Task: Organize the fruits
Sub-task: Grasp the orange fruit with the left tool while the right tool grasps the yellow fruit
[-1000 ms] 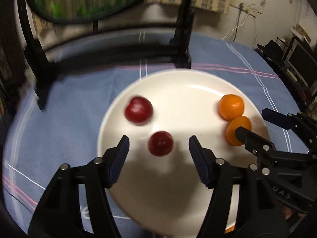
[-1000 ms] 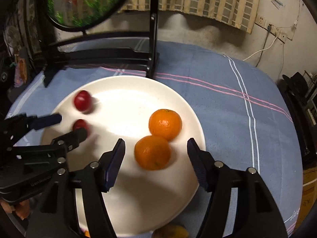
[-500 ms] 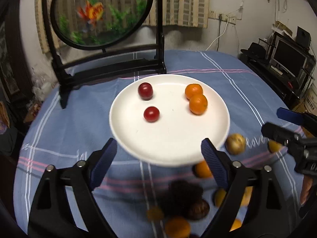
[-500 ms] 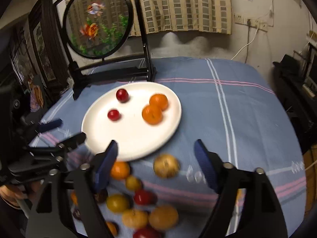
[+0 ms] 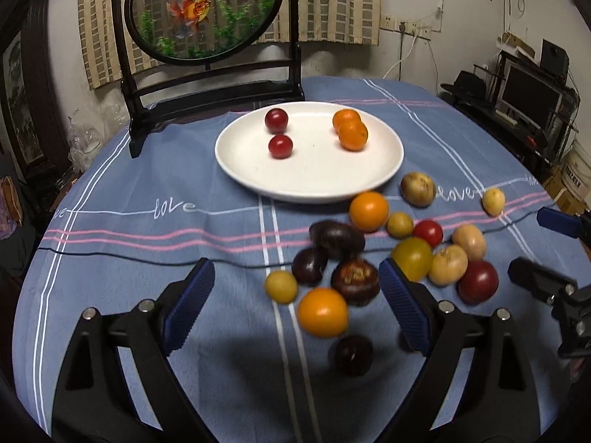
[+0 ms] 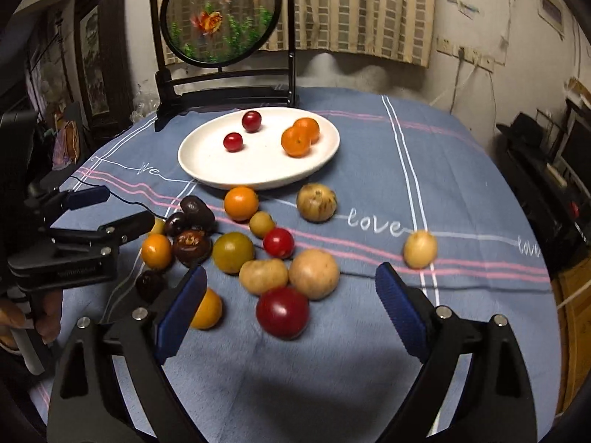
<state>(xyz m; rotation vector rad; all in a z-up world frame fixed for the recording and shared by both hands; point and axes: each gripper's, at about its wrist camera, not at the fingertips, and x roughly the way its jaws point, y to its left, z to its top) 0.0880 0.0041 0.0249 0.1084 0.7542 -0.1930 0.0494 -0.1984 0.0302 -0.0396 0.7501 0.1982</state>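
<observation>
A white plate (image 5: 258, 173) (image 6: 207, 170) on the blue tablecloth holds two red fruits (image 5: 280, 146) and two oranges (image 5: 352, 135). In front of it lies a loose pile of several fruits: oranges (image 5: 322, 312), dark purple ones (image 5: 355, 276), yellow-green ones (image 5: 412, 258), tan ones (image 6: 314, 274) and red ones (image 6: 282, 311). My left gripper (image 5: 295, 310) is open and empty above the near side of the pile. My right gripper (image 6: 290, 312) is open and empty, with the big red fruit between its fingers' line of sight. Each gripper shows in the other's view.
A black stand with a round goldfish panel (image 5: 207, 11) stands behind the plate. A lone yellow fruit (image 6: 419, 249) lies to the right of the pile. Shelves and electronics (image 5: 532, 99) stand beyond the table's right edge.
Both grippers have pulled back and up from the plate. The plate now lies farther away and the pile of loose fruits has come into view.
</observation>
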